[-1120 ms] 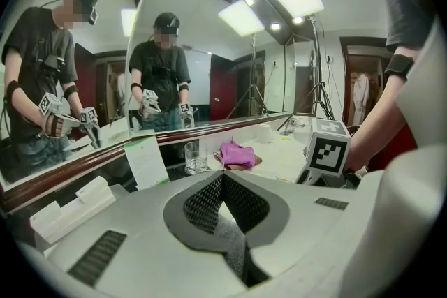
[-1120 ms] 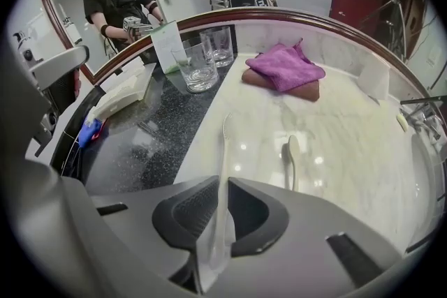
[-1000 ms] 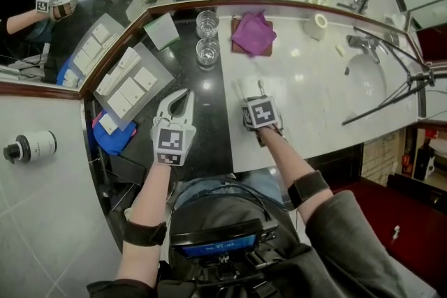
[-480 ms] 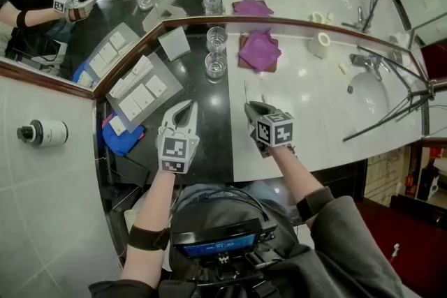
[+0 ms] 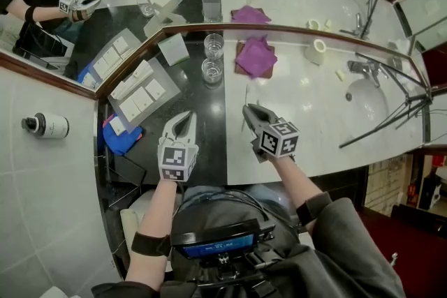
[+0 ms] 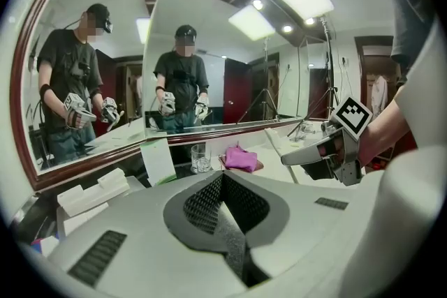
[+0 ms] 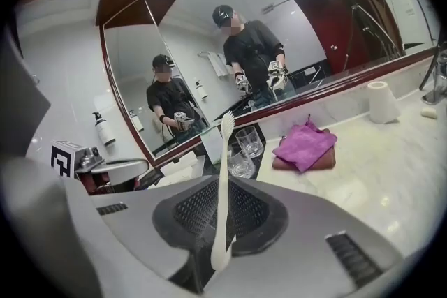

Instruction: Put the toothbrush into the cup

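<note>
1. Toothbrush and target cups share one vanity counter. The counter is white marble on the right, with a dark strip on the left that runs up to the mirror corner.
2. Right gripper: the jaws are partly closed and clamped on the toothbrush near its handle end. It is held over the left edge of the marble, beside the dark strip.
3. Left gripper: the jaws are pressed together with nothing between them. It is held over the dark strip, level with the right gripper and clear of the cups.
4. Cups: the near glass cup and the far glass cup are clear tumblers. They stand upright, mouths up, one behind the other on the dark strip. A purple cloth lies just to their right.
5. Governing relation:
   - The cups lie ahead of the right gripper and to its left.
   - The toothbrush's long axis runs on from the jaws toward the mirror, so its free end is nearer the near glass cup than either gripper.
   - Both grippers are about equally far from the cups; only the right one is loaded.
   - Judgement: the right gripper should carry the toothbrush left and forward, then tip it steeply enough for one end to enter a mouth. Either cup may be the target.
6. Toothbrush appearance: white, slim and gently tapered. The brush head is at the free end, and the handle butt sticks out behind the pads. Which way the bristles face cannot be made out.
</note>
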Tool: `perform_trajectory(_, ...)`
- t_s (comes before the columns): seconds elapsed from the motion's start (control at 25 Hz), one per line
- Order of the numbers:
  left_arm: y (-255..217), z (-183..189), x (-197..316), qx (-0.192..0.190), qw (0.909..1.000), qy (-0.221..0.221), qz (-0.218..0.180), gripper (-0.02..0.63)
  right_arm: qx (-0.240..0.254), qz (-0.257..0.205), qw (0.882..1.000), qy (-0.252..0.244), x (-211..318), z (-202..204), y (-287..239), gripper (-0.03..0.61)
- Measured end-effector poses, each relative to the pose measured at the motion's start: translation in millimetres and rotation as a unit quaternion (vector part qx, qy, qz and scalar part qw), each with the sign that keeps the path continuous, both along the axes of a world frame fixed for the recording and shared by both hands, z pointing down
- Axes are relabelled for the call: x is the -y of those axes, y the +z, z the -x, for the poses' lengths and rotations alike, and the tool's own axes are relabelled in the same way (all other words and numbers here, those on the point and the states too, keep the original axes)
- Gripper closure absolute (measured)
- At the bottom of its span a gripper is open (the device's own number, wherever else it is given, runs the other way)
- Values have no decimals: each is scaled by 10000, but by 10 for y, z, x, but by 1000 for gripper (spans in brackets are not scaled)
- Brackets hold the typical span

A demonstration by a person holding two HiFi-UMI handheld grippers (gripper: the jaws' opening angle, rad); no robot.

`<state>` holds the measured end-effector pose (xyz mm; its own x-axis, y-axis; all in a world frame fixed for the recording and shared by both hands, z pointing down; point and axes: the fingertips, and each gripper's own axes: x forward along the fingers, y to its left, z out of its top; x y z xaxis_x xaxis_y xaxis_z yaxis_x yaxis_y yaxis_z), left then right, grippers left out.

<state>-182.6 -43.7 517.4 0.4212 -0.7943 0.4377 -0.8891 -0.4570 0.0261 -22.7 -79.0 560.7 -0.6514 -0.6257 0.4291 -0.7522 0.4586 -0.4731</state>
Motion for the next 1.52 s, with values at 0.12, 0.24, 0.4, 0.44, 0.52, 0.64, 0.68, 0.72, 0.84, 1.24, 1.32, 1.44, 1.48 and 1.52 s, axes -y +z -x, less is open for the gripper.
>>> perform_trajectory(0.12, -22, -51, -52, -58, 9999, -149, 26, 611, 222, -169, 9996, -10, 2, -63, -120, 518)
perform_trajectory(0.24, -33, -112, -108, -100, 9995, -284, 53, 611, 303, -291, 9991, -80, 12, -134, -205, 518)
perform_trajectory(0.4, 4, -196, -210, -91, 9988, -478, 55, 611, 365, -402, 9983, -193, -23, -247, -290, 518)
perform_trajectory(0.44, 27, -204, -231, -77, 9985, -545, 43, 611, 376, -424, 9982, -214, -29, -276, -305, 518)
perform_trajectory(0.52, 41, -266, -278, -98, 9979, -628, 92, 611, 402, -454, 9979, -244, -31, -334, -324, 518)
perform_trajectory(0.64, 12, -401, -326, -155, 9975, -668, 160, 611, 488, -512, 9972, -254, 5, -403, -363, 518)
perform_trajectory(0.68, 7, -431, -332, -162, 9974, -686, 165, 611, 541, -547, 9967, -251, 36, -415, -386, 518)
perform_trajectory(0.72, 8, -450, -332, -160, 9972, -719, 157, 611, 604, -586, 9961, -249, 78, -420, -415, 518)
perform_trajectory(0.84, 17, -464, -288, -168, 9958, -891, 103, 611, 759, -719, 9942, -245, 261, -419, -490, 518)
perform_trajectory(1.24, 251, -529, 189, -343, 9927, -1157, -7, 611, 1252, -1210, 9846, -172, 1236, -304, -572, 518)
perform_trajectory(1.32, 344, -526, 333, -348, 9922, -1194, -40, 611, 1362, -1302, 9820, -136, 1485, -254, -542, 518)
perform_trajectory(1.44, 460, -509, 558, -377, 9914, -1244, -115, 611, 1457, -1387, 9795, -114, 1811, -145, -441, 518)
perform_trajectory(1.48, 502, -501, 626, -387, 9912, -1260, -131, 611, 1484, -1403, 9789, -103, 1901, -107, -401, 518)
perform_trajectory(1.52, 544, -493, 691, -397, 9909, -1277, -146, 611, 1514, -1417, 9782, -94, 1984, -73, -365, 518)
